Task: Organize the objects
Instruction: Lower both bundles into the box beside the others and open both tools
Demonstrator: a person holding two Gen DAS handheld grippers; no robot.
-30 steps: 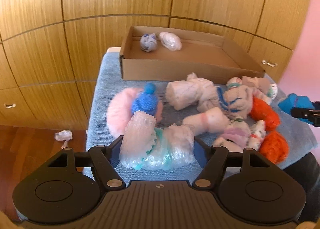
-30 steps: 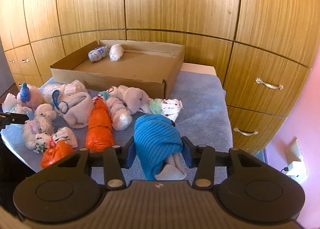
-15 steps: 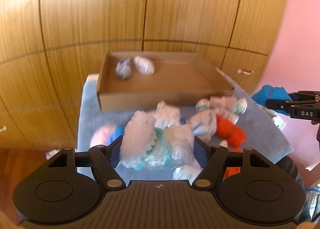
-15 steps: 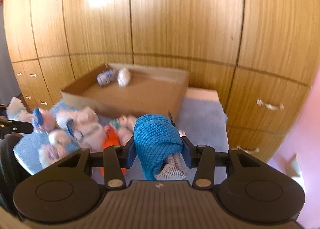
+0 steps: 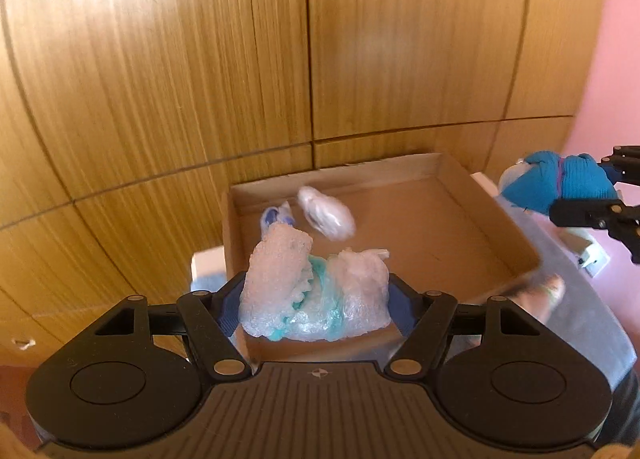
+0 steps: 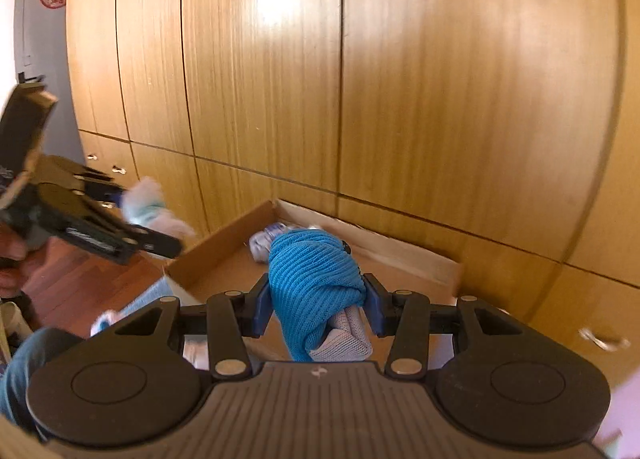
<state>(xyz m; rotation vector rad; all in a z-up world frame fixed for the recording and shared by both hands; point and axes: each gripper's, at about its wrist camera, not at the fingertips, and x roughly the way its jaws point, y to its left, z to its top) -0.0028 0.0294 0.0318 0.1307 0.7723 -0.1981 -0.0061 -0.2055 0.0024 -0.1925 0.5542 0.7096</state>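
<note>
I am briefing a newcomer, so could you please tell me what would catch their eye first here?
A bright blue knitted bundle clamped in the right hand-held gripper, and a white-and-teal bundle clamped in the left hand-held gripper. Both hover at the cardboard box.

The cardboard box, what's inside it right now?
In the cardboard box, two wrapped bundles lie by the far left corner: a white one and a blue-and-white one. The held white-and-teal bundle hides the near left floor.

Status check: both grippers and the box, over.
Left gripper shut on fuzzy white-and-teal sock bundle, above shallow cardboard box. Right gripper shut on blue knit sock roll. Two sock bundles already in box; path open.
</note>
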